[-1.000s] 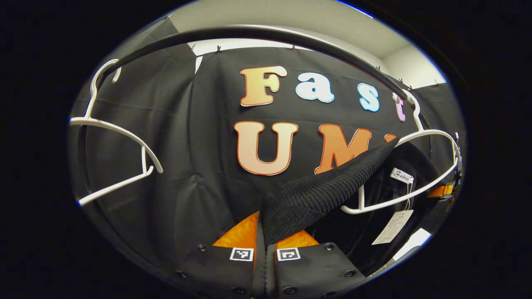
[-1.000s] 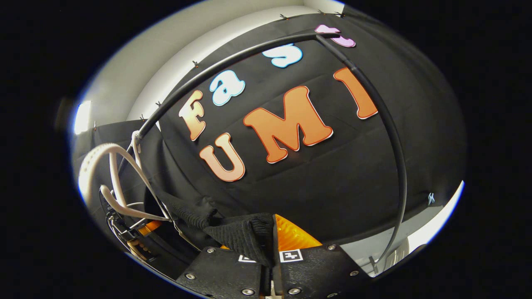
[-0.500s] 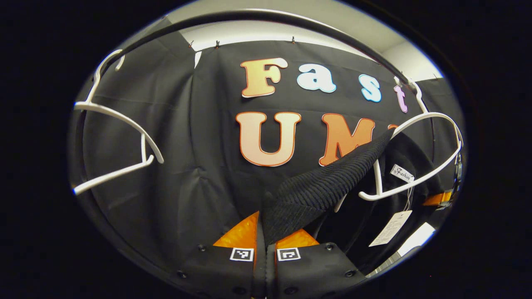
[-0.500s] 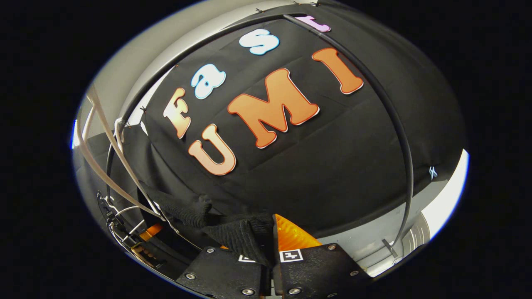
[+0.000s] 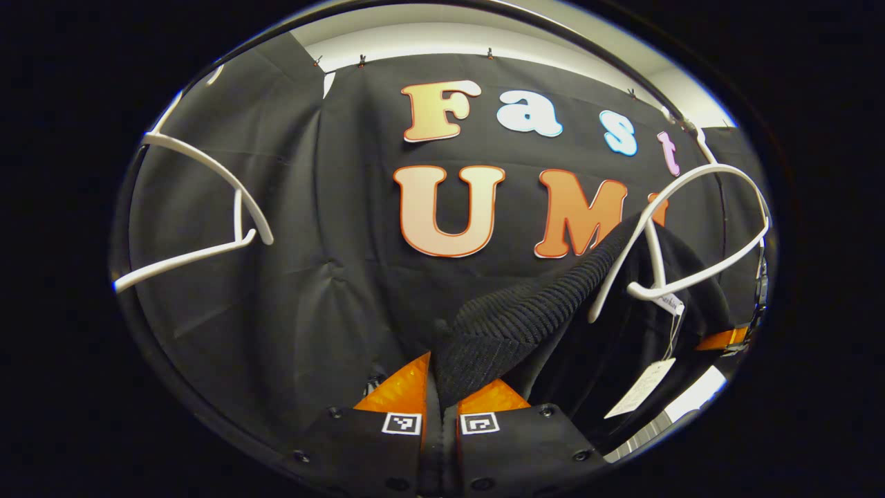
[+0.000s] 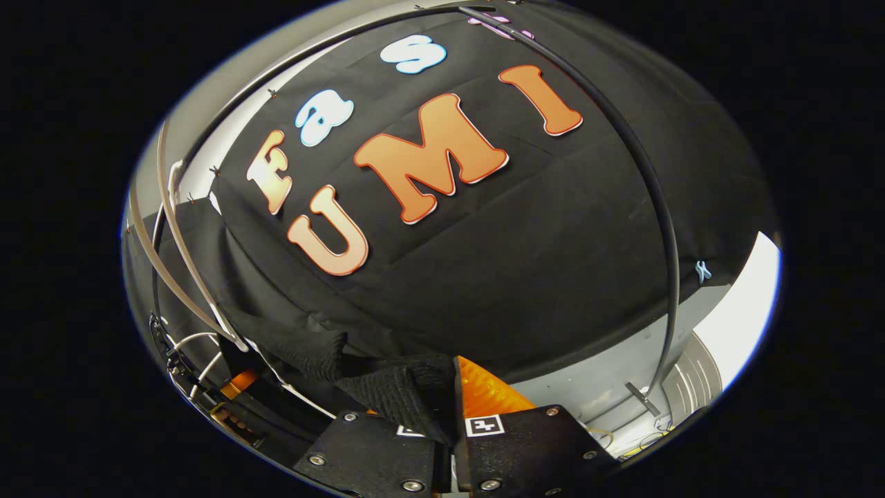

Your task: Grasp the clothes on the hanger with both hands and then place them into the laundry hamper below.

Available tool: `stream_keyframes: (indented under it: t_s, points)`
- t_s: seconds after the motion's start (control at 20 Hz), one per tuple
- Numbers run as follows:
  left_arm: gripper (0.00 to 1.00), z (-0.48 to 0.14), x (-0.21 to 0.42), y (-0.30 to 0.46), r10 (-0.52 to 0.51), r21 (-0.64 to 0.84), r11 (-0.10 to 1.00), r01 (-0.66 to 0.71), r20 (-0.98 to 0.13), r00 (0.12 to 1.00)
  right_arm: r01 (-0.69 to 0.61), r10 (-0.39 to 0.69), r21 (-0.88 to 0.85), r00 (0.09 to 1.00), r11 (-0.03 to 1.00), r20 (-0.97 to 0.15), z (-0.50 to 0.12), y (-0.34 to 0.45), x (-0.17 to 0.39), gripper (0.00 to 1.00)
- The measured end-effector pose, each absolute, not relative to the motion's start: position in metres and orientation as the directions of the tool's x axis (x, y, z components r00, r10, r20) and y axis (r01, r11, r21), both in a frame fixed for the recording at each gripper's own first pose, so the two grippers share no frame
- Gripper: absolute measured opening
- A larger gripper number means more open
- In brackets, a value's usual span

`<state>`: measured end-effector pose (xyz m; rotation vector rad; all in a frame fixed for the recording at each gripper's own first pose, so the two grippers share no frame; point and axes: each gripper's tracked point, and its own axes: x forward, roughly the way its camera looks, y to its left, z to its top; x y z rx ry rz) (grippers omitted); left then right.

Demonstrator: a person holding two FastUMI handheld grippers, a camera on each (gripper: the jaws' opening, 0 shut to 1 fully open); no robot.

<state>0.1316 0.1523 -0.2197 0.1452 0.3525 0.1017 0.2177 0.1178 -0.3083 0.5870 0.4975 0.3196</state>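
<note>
Left hand-held gripper: fingers closed tight on a fold of the black ribbed garment, which rises from the fingertips up and to the right.

Garment hanger: white, up and right of the left hand-held gripper, the garment's far end draped over it; a paper tag hangs below.

Empty hanger: white, up and left, well apart.

Right hand-held gripper: fingers pinching the garment's knit edge; the cloth trails left toward the white hanger.

Rail: dark bar arching overhead.

Left gripper clamped on fabric; right gripper likewise clamped.
</note>
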Motion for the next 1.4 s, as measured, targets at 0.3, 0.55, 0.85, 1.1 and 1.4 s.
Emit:
stream_keyframes:
  t_s: [0.3,0.55,0.85,1.1,1.4]
  points:
    - [0.07,-0.270,0.111,0.159,0.115,0.169,0.984,-0.046,-0.423,0.899,-0.021,0.353,0.598,0.823,0.801,-0.444,-0.369,0.096,0.204,0.10]
    - [0.07,-0.325,0.105,0.130,0.049,0.132,0.991,0.024,-0.521,0.852,0.025,0.336,0.580,0.795,0.814,-0.505,-0.408,0.100,0.188,0.10]
    - [0.07,-0.378,0.103,0.091,-0.021,0.099,0.989,0.106,-0.627,0.778,0.048,0.337,0.563,0.758,0.825,-0.558,-0.443,0.118,0.169,0.10]
    - [0.07,-0.408,0.097,0.061,-0.068,0.075,0.983,0.166,-0.693,0.718,0.079,0.332,0.556,0.730,0.827,-0.597,-0.468,0.127,0.154,0.10]
    - [0.07,-0.453,0.086,0.040,-0.107,0.040,0.977,0.208,-0.757,0.644,0.105,0.322,0.535,0.696,0.838,-0.642,-0.497,0.135,0.141,0.10]
